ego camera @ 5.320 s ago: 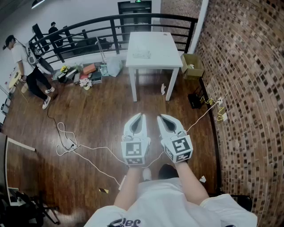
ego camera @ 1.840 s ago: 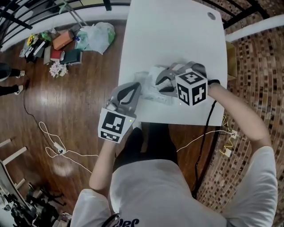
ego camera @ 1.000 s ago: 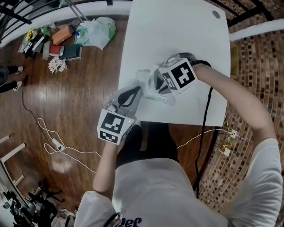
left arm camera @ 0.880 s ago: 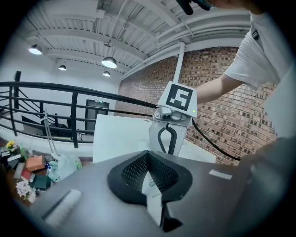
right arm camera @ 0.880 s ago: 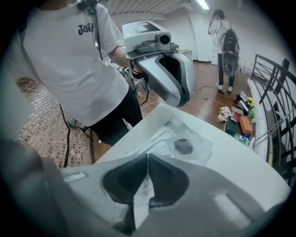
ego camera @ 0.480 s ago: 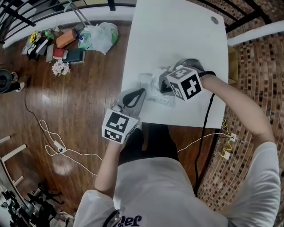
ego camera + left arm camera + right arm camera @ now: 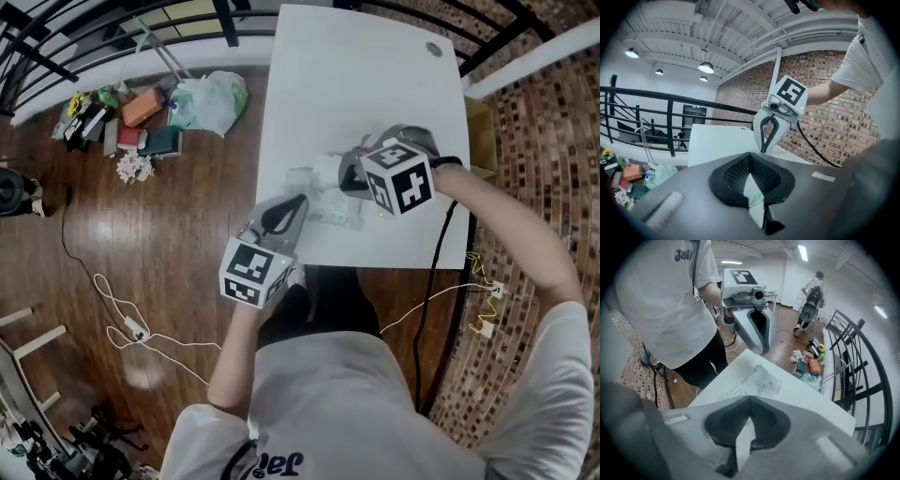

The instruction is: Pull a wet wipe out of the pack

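Observation:
The wet wipe pack (image 7: 323, 195), a pale crinkled wrapper, lies near the front edge of the white table (image 7: 375, 75). My left gripper (image 7: 296, 202) reaches in from the front edge, shut on a white piece with green print (image 7: 754, 199), the pack's edge. My right gripper (image 7: 345, 176) points steeply down over the pack, shut on a white wet wipe (image 7: 742, 441) that shows between its jaws. In the right gripper view the pack (image 7: 754, 380) rests on the table below the left gripper (image 7: 764, 351). From the left gripper view the right gripper (image 7: 764, 149) hangs just ahead.
Bags and clutter (image 7: 202, 94) lie on the wooden floor left of the table, beside a black railing (image 7: 94, 28). Cables (image 7: 131, 328) run across the floor. A brick wall (image 7: 544, 141) stands on the right. A small round mark (image 7: 432, 49) sits at the table's far corner.
The right gripper has lifted off the pack and tipped more steeply down, with the wipe in its jaws. The left gripper has risen a little at the pack's edge.

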`<act>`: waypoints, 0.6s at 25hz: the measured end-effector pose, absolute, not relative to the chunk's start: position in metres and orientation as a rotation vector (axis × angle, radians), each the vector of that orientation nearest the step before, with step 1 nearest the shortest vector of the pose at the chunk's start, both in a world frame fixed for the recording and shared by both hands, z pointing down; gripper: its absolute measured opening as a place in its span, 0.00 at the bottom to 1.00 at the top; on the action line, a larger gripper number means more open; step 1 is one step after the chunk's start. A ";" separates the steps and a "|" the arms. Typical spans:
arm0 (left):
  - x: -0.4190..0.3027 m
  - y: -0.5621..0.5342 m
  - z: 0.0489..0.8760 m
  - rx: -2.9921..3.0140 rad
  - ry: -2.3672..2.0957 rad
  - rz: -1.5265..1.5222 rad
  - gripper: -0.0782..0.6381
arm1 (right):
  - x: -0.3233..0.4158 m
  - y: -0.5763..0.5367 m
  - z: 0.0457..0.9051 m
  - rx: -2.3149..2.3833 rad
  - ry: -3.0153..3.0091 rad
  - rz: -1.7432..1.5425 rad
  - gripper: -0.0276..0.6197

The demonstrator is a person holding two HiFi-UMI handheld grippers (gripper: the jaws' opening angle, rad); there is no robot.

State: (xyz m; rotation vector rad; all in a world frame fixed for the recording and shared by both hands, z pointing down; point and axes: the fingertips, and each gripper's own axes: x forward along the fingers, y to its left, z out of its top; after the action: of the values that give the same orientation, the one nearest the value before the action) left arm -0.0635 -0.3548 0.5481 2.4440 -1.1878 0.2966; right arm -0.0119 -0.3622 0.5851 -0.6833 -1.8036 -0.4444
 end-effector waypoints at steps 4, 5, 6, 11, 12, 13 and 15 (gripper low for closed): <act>-0.065 -0.355 0.536 2.446 -1.218 0.262 0.13 | -0.005 -0.365 0.561 -0.640 -1.825 -0.478 0.03; -0.066 -0.357 0.532 2.445 -1.234 0.245 0.13 | -0.003 -0.366 0.554 -0.628 -1.830 -0.489 0.03; -0.067 -0.358 0.530 2.444 -1.248 0.232 0.13 | -0.002 -0.367 0.545 -0.610 -1.842 -0.496 0.03; -0.072 -0.362 0.516 2.459 -1.276 0.211 0.13 | -0.006 -0.388 0.474 -0.453 -1.959 -0.521 0.03; -0.072 -0.363 0.513 2.466 -1.276 0.209 0.13 | -0.003 -0.394 0.459 -0.417 -1.974 -0.534 0.03; -0.071 -0.364 0.510 2.473 -1.272 0.208 0.13 | 0.001 -0.400 0.445 -0.379 -1.984 -0.545 0.03; -0.067 -0.364 0.506 2.486 -1.255 0.211 0.13 | 0.013 -0.410 0.424 -0.307 -1.991 -0.556 0.03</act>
State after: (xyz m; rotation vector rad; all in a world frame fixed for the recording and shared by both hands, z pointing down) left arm -0.0673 -0.3641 0.5062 2.4863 -1.2547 0.2114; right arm 0.0126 -0.4104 0.4237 -0.3068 -1.9908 -0.5561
